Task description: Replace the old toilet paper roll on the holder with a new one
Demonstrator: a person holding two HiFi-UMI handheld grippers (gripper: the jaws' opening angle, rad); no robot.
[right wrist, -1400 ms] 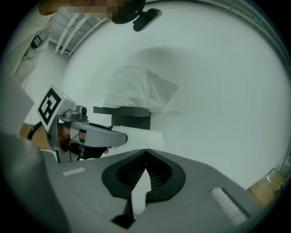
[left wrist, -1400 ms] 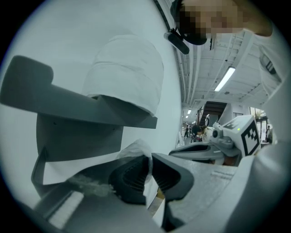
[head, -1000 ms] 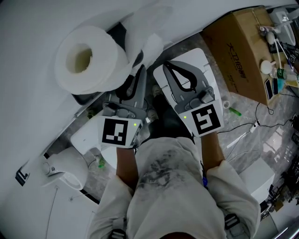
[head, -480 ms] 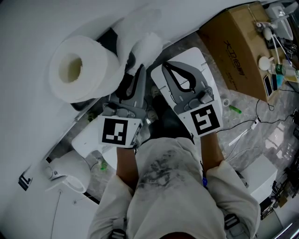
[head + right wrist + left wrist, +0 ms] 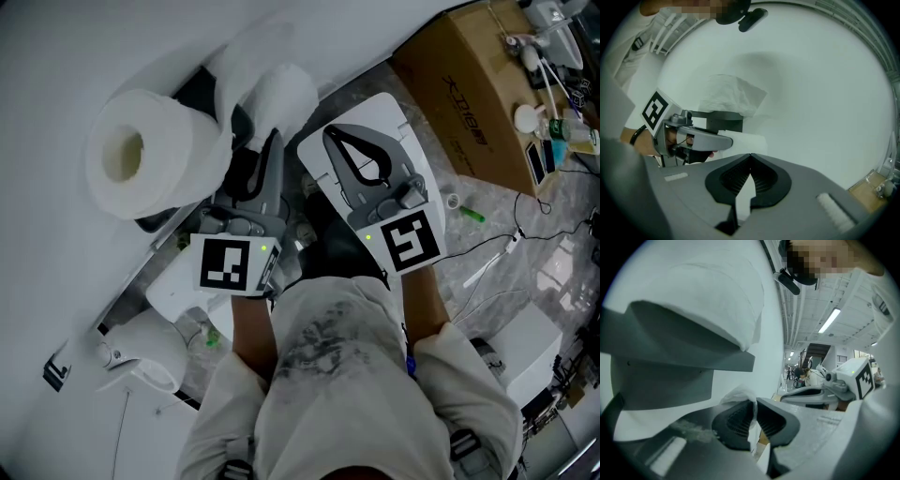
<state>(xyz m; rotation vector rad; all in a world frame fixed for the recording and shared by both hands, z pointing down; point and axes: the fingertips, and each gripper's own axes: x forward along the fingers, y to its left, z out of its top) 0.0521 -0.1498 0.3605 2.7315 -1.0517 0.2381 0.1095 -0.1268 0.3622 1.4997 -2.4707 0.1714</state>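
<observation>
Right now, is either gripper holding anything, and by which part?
The left gripper pinches the toilet paper sheet by a crumpled fold that pokes out above and below its fingers. The right gripper is shut on nothing.

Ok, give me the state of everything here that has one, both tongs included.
left tongs: shut on the paper sheet.
right tongs: shut, nothing between them.
paper sheet: crumpled, pinched at its edge.
toilet paper roll: thick, barely used.
holder: white paper draped over its top.
</observation>
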